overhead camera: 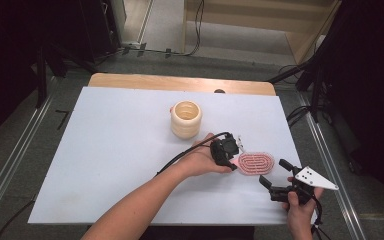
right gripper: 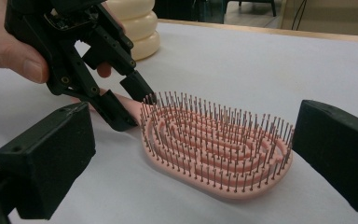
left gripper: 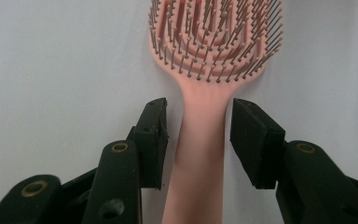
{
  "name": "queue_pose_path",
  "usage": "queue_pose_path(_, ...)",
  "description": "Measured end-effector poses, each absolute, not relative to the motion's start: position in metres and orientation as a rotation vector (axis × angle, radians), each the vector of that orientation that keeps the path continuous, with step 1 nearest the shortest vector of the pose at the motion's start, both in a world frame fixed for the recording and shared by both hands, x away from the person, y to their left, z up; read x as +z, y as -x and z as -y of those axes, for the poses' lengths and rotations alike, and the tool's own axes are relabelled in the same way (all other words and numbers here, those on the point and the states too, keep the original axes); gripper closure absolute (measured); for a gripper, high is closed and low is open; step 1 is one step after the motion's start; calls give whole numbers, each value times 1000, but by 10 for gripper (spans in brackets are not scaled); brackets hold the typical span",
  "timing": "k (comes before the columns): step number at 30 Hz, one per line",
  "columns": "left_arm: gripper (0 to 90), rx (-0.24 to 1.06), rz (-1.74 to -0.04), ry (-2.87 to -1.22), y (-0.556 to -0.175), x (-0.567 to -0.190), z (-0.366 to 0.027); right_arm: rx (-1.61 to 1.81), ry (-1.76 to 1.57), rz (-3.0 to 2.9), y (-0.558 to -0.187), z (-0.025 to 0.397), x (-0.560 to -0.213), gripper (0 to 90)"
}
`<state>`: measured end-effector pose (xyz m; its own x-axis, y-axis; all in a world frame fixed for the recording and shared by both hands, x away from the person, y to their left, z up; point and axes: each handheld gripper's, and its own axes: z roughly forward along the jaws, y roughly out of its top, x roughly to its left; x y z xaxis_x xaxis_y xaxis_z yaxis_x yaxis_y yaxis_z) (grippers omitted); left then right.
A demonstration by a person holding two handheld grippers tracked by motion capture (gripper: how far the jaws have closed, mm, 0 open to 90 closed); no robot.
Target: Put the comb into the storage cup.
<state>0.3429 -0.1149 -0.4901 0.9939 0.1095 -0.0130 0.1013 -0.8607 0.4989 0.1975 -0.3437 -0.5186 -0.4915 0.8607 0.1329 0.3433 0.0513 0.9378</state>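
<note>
The pink hairbrush [overhead camera: 256, 163] lies bristles-up on the white surface [overhead camera: 115, 150], its handle between the spread jaws of the left tool [left gripper: 198, 140]; squeezing squarely mid-handle looks best; the right tool [overhead camera: 274, 176] waits nearby, jaws apart, holding nothing.

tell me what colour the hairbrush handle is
Pink, like the rest of the hairbrush; it shows best in the left gripper view.

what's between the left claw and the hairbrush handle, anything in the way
Nothing visible. In the left gripper view, the left claw is open with one jaw on each side of the pink hairbrush's handle, bare gaps between them and only the white table beneath. The right claw hangs apart by the bristle end.
</note>
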Motion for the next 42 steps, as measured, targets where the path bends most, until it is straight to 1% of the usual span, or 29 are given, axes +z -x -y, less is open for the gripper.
queue_pose_path(3,605,18,-135,-2639,-341,-492,118,1444,-1204,-1864,-198,344,-519,0)
queue_pose_path(7,613,79,-90,-2653,-337,-493,120,1441,-1204,-1865,-198,344,-519,0)
queue_pose_path(14,631,42,-103,-2660,-342,-492,121,1427,-1204,-1867,-199,341,-519,0)
queue_pose_path(17,682,47,-83,-2655,-343,-492,120,1427,-1211,-1867,-199,342,-519,0)
queue_pose_path(19,697,71,-43,-2656,-341,-492,120,1426,-1210,-1867,-199,342,-519,0)
queue_pose_path(26,702,61,-42,-2645,-341,-493,119,1430,-1210,-1863,-198,342,-519,0)
queue_pose_path(29,704,81,-40,-2652,-339,-492,119,1432,-1212,-1857,-198,343,-518,0)
queue_pose_path(42,706,85,-85,-2589,-337,-492,113,1447,-1214,-1825,-195,346,-517,0)
